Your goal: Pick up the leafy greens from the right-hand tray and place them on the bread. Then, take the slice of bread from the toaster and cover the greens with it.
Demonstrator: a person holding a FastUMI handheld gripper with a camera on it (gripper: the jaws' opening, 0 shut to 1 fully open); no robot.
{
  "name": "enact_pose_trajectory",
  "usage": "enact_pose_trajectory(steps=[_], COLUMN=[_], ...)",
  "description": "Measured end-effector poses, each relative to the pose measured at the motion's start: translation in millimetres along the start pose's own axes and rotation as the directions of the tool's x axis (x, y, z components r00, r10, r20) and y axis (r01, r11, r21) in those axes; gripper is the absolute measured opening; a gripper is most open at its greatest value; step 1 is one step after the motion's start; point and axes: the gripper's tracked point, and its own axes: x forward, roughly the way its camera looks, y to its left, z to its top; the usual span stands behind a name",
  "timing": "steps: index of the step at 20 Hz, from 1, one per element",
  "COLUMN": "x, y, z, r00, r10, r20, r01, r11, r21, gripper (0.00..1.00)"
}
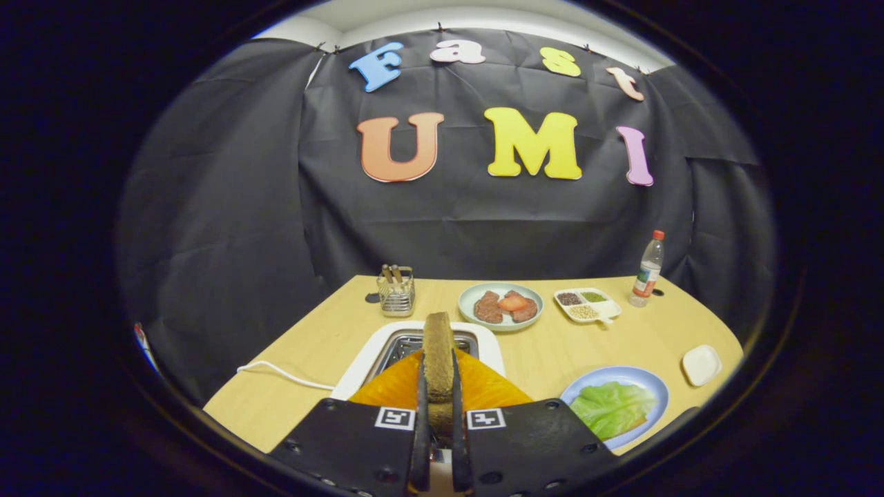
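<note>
No legible text (bottle label (647, 276) too small).

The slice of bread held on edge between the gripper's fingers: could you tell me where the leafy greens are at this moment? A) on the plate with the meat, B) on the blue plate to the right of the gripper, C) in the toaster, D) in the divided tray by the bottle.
B: the leafy greens lie on the blue plate right of the gripper, which is shut on the slice of bread above the toaster.
</note>
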Motion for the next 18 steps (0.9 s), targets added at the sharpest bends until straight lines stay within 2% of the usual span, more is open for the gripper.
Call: enact_pose_trajectory(steps=[1,2,5,7,14,18], x=[-1.3,-6.2,-9.8,-18.7,-60.1,-83.1], y=[-4.2,-4.3,-9.4,-8.6,-15.6,-37.1], z=[-0.4,5.1,15.8,27.6,81.8,98.8], r00=[1.0,1.0,0.998,0.996,0.979,0.971], r10=[0.004,0.018,0.041,0.053,0.097,0.111], r20=[0.011,0.025,0.048,0.078,0.177,0.21], r01=[-0.004,-0.019,-0.043,-0.057,-0.121,-0.149], r11=[1.0,1.0,0.998,0.997,0.984,0.973], r21=[0.0,0.02,0.039,0.054,0.131,0.176], gripper=[0.13,0.04,0.04,0.0,0.0,0.0])
